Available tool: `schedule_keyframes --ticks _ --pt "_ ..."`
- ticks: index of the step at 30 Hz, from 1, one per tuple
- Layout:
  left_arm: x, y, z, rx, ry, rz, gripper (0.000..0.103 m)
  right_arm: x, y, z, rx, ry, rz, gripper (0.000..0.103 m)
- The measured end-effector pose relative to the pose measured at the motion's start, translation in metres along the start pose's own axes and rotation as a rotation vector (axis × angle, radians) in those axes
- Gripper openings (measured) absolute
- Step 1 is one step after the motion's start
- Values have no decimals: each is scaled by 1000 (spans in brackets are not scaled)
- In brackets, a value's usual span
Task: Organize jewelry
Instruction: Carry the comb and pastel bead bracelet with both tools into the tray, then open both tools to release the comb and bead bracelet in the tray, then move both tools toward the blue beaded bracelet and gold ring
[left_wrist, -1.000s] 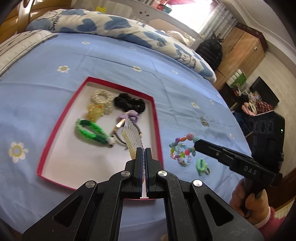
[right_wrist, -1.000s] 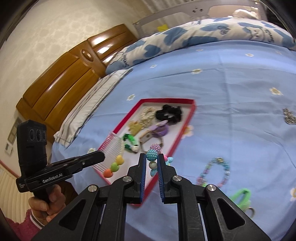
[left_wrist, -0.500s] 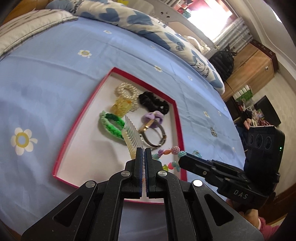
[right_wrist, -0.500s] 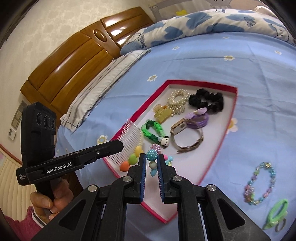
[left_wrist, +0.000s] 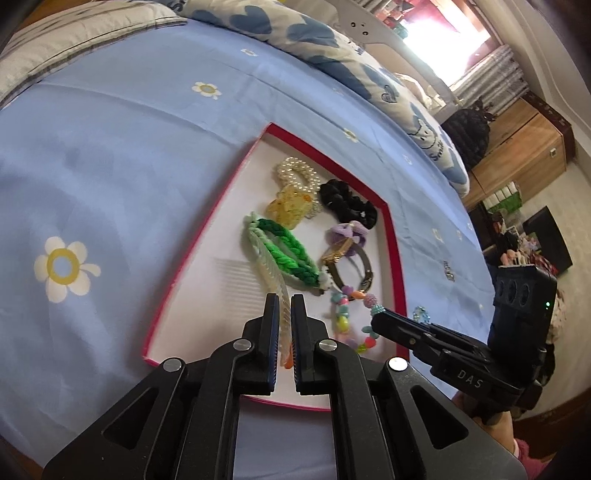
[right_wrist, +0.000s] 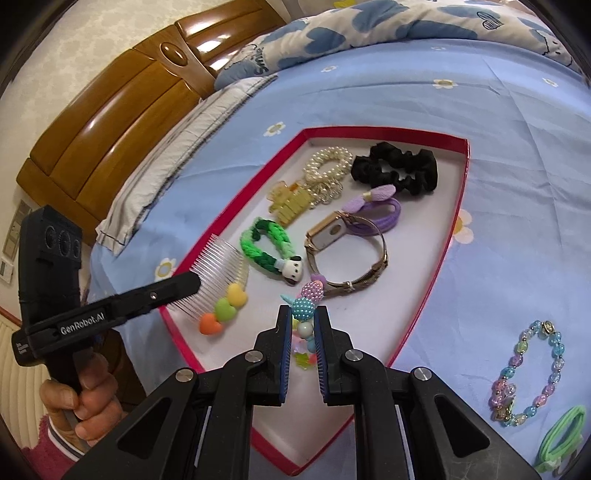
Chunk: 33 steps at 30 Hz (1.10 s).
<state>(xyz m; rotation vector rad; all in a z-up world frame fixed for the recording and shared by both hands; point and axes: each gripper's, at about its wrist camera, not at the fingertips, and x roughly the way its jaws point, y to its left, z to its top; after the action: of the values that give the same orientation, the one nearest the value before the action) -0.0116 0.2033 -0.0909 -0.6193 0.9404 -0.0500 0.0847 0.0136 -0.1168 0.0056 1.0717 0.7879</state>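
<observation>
A red-rimmed white tray (left_wrist: 207, 229) (right_wrist: 458, 206) lies on the blue bedsheet. My left gripper (left_wrist: 283, 299) (right_wrist: 192, 284) hangs low over the tray's near left corner. Its jaws are opening, and a clear hair comb (left_wrist: 271, 273) (right_wrist: 221, 269) with heart-shaped beads stands loosely between them, a small gap showing at each pad. My right gripper (right_wrist: 303, 310) (left_wrist: 376, 319) is shut on a colourful bead bracelet (right_wrist: 308, 299) (left_wrist: 347, 317), which dangles over the tray's near part beside a gold watch (right_wrist: 347, 258).
The tray also holds a pearl band (right_wrist: 327, 162), a yellow claw clip (right_wrist: 290, 201), a black scrunchie (right_wrist: 395, 171), a green braided band (right_wrist: 264, 247) and a purple tie (right_wrist: 376, 206). A pastel bead bracelet (right_wrist: 532, 373) and a green clip (right_wrist: 561, 432) lie on the sheet to the right.
Both grippers have sunk closer to the tray, carrying the comb and the bead bracelet over it. The left jaws, tight on the comb before, now stand slightly apart.
</observation>
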Motion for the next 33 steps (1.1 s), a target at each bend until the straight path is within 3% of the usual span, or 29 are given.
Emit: schedule_keyframes --ticks 15,19,23,26,28,33 --pt "9 0 -1 33 36 125 13 11 -4 1 -12 28 -46 16" --pt "11 1 -2 31 41 149 29 9 -4 1 -12 25 -44 17" --pt "10 1 -2 28 39 154 32 5 -4 0 -5 19 -37 19" --pt "9 -2 -3 36 40 165 37 -3 -5 -1 4 3 -30 29" --pt "6 -5 -4 38 36 169 44 -12 -5 -2 8 -13 -24 30" --pt "-5 -17 -6 54 14 164 50 -45 -11 -9 27 -69 -30 39"
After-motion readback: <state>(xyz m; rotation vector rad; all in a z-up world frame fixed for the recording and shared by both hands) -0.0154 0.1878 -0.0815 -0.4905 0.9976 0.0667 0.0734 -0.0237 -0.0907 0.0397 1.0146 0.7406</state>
